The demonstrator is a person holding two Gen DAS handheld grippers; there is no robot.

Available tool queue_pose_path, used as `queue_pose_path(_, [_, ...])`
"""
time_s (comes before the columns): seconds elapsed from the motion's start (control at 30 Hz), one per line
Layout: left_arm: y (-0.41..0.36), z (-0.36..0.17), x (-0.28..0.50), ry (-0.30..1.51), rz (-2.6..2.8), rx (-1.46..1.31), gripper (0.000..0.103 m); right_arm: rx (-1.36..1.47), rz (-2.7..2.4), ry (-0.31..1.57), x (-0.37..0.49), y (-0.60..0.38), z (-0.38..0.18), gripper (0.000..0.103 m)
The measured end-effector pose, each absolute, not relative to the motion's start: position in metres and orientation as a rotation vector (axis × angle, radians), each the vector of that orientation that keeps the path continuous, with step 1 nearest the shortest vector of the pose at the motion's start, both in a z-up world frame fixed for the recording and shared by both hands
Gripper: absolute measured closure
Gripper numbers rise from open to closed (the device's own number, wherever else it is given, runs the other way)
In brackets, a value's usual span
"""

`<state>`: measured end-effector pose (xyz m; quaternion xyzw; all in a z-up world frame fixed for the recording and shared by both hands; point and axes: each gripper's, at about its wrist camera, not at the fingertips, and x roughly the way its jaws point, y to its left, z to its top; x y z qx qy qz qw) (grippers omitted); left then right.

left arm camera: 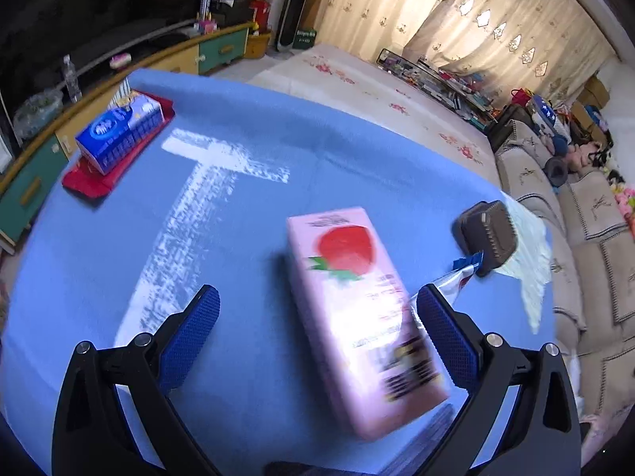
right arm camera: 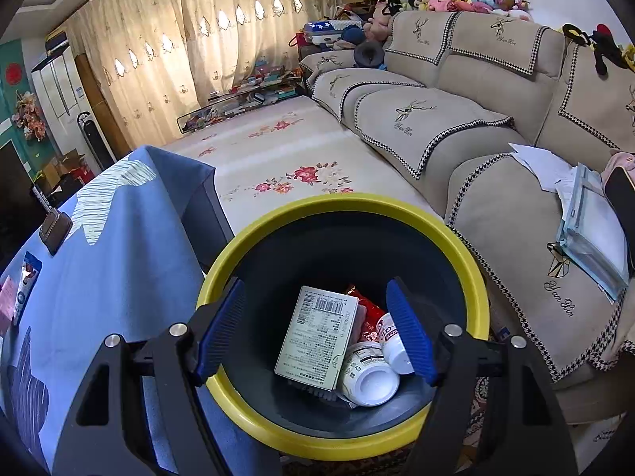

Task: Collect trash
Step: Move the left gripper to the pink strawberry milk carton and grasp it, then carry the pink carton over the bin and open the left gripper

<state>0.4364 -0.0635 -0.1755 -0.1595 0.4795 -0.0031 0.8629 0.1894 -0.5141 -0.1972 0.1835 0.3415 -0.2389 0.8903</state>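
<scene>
Looking about halfway done, I'd say. The bin sits right under the right tool, whose jaws are apart and empty, and it already holds a flat box, a red wrapper and two white cups, so some trash is in.

Still left on the counter: a pink carton lying between the jaws of the left tool, closer to its right finger. Those jaws are wide apart too, not clamped on anything yet. Just past the right finger there's a wrapper, and beyond that a brown thing I can't identify. Far off to the left a tissue pack sits on a red cloth, probably not trash.
</scene>
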Motion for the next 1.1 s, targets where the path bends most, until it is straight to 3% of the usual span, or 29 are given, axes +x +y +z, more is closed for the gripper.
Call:
queue_pose_path(0.37, [-0.086, -0.188, 0.446, 1.067, 0.025, -0.288, 0.005, 0.403, -0.487, 0.715, 0.191, -0.519, -0.204, 0.033])
queue_pose_path(0.53, [-0.097, -0.193, 0.449, 1.085, 0.022, -0.265, 0.019, 0.406, -0.491, 0.711, 0.19, -0.521, -0.204, 0.033])
queue_pose_path(0.7, [-0.101, -0.194, 0.45, 1.09, 0.017, -0.261, 0.046, 0.409, -0.491, 0.711, 0.188, -0.522, -0.204, 0.033])
queue_pose_path(1.1, [-0.086, -0.153, 0.407, 0.968, -0.015, -0.198, 0.049, 0.403, -0.478, 0.68, 0.177, -0.514, -0.19, 0.033])
